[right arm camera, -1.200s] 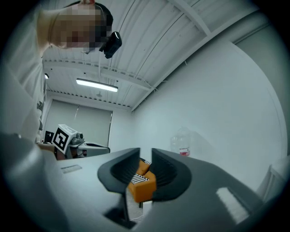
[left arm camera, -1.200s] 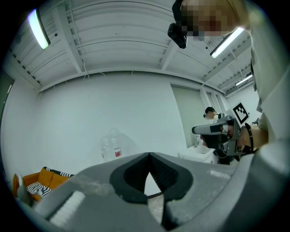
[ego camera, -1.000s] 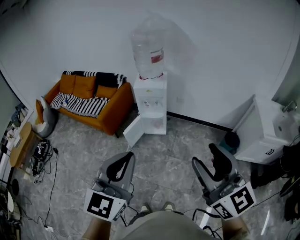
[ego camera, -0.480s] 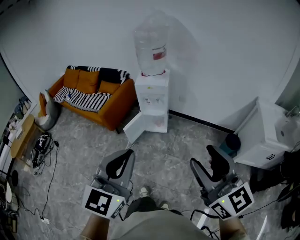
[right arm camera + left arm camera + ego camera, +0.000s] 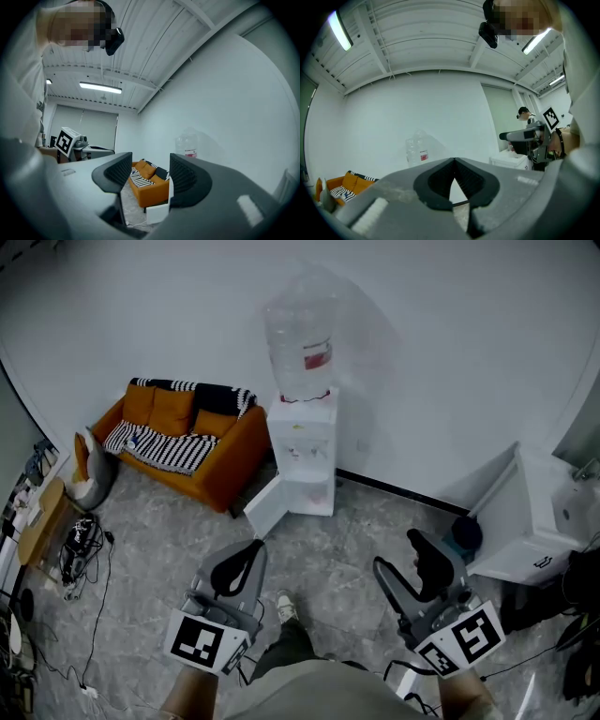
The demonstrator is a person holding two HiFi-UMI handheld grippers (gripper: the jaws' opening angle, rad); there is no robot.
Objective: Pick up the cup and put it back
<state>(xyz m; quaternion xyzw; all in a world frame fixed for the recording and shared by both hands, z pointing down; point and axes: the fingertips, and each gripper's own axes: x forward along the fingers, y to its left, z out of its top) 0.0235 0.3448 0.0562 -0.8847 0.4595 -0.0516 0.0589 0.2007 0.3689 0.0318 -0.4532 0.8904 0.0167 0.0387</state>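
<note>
The left hand-held gripper (image 5: 254, 546) covers the bottom of the water bottle (image 5: 416, 149) in its own view. The white stand (image 5: 305, 456) under the bottle is hidden behind its jaws there. Far off to its left, a low tabletop (image 5: 39, 526) is cut by the picture's edge. The pile of cables (image 5: 80, 554) beside it is too small to sort out.

The right hand-held gripper (image 5: 397, 551), whose jaws have just been opening with nothing between them, hides part of the orange sofa (image 5: 149, 185) in its view. To its right a white basin (image 5: 577, 498) is cut off. The dark things (image 5: 577, 587) below it are too dark to tell. Both arms (image 5: 187, 701) run off the bottom edge.
</note>
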